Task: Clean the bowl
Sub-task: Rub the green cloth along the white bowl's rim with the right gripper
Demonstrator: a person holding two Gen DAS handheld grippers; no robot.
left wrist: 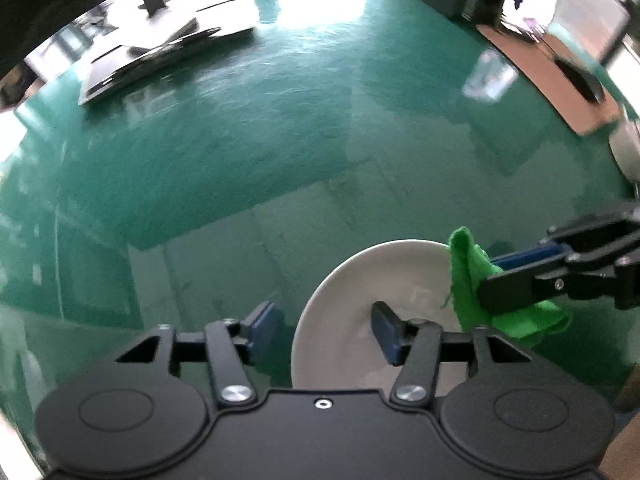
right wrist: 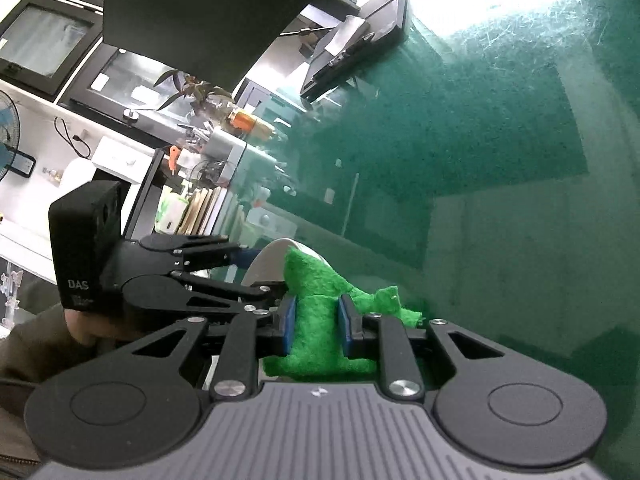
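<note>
A white bowl (left wrist: 372, 280) rests on the green table (left wrist: 280, 140), just ahead of my left gripper (left wrist: 326, 326). That gripper is open wide and straddles the bowl's near-left rim: one blue pad is outside the bowl and the other is over its inside, neither pressing. From the right, my right gripper (left wrist: 516, 280) comes in, shut on a bright green cloth (left wrist: 466, 276) at the bowl's right rim. In the right wrist view the cloth (right wrist: 316, 320) is pinched in the right gripper (right wrist: 317, 320). The bowl (right wrist: 268, 264) and the left gripper (right wrist: 260, 274) are just beyond it.
A flat dark device (left wrist: 160, 60) lies at the far left of the table. A brown board (left wrist: 560, 80) with a black mouse (left wrist: 584, 84) sits at the far right, and a white object (left wrist: 626, 148) is at the right edge. A person's hand (right wrist: 84, 328) holds the left gripper.
</note>
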